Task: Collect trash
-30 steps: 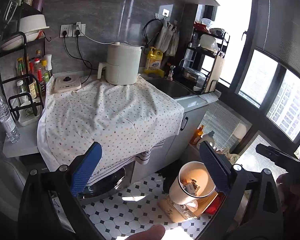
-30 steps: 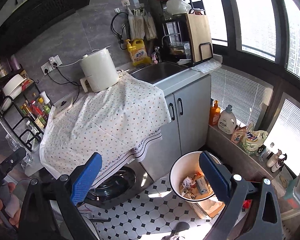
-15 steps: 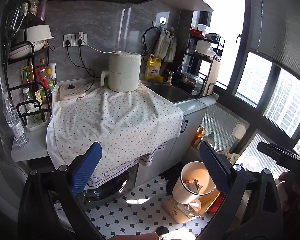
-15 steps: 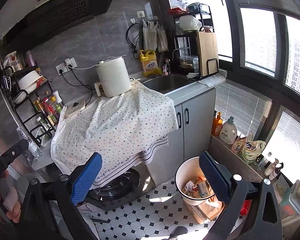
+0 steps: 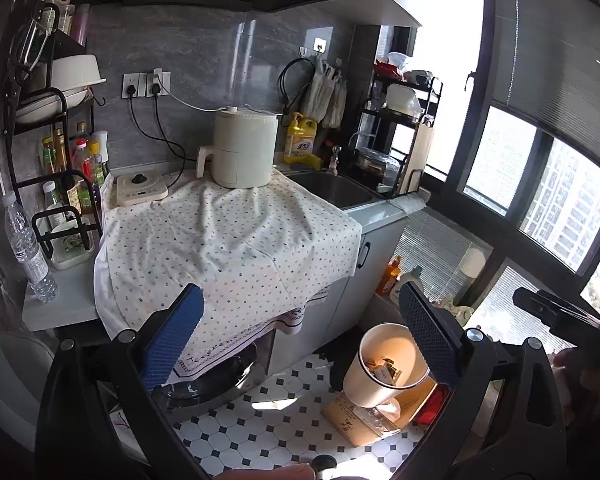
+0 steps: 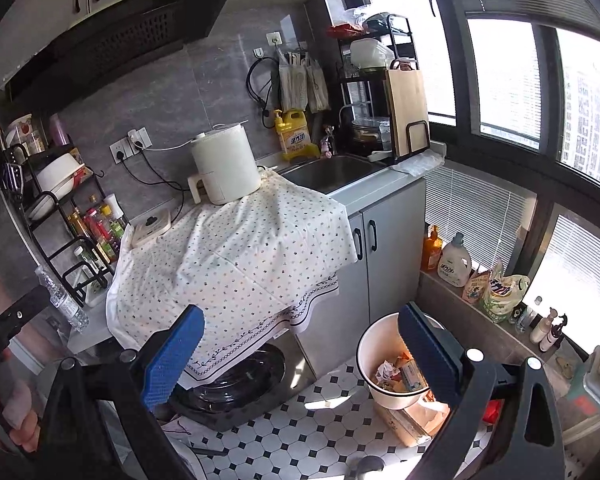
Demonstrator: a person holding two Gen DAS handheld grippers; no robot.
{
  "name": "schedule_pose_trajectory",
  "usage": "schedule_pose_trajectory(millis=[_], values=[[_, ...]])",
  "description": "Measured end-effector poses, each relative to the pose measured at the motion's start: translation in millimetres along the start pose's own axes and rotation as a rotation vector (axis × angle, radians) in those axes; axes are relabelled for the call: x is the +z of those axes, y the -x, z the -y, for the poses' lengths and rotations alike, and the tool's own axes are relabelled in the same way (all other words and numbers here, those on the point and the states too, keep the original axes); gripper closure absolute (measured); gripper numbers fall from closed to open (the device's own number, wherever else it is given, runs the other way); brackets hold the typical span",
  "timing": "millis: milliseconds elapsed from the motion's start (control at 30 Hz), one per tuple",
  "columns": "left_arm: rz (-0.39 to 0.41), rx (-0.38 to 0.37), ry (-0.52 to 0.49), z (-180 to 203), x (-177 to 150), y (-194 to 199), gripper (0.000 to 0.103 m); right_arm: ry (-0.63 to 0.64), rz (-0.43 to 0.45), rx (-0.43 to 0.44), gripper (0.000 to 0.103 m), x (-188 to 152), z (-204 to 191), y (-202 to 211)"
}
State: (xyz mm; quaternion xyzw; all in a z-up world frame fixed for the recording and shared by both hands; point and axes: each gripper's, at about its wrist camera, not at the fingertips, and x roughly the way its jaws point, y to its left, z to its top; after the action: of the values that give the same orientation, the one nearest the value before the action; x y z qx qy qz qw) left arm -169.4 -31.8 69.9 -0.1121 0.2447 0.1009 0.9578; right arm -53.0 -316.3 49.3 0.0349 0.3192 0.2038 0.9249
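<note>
Yellow detergent bottle (image 6: pixel 295 136) | label unreadable | white bin (image 6: pixel 370 354) holds wrappers

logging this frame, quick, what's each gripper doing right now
Left gripper: open, holding nothing.
Right gripper: open, holding nothing.

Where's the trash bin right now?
The trash bin sits on the tiled floor at the lower right of both views, tilted on a cardboard box, beside the grey cabinet.
</note>
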Motion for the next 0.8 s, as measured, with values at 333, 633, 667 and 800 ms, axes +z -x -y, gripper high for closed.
schedule_pose_trajectory(millis=[333,633,667,800], values=[[-0.012,-0.020,-0.007,-1,2,-2,0.006,-0.020,0.016,-0.039,0.008,-6,7,8],[-0.014,-0.016,-0.007,-4,2,0,0.006,-0.036,0.028,-0.042,0.008,-11,7,12],[-0.013,-0.016,-0.004,-4,2,0,0.006,-0.037,0.028,-0.040,0.008,-12,7,12],[-0.014,-0.016,-0.001,-4,2,3,0.006,-0.031,0.022,-0.038,0.008,-15,6,12]])
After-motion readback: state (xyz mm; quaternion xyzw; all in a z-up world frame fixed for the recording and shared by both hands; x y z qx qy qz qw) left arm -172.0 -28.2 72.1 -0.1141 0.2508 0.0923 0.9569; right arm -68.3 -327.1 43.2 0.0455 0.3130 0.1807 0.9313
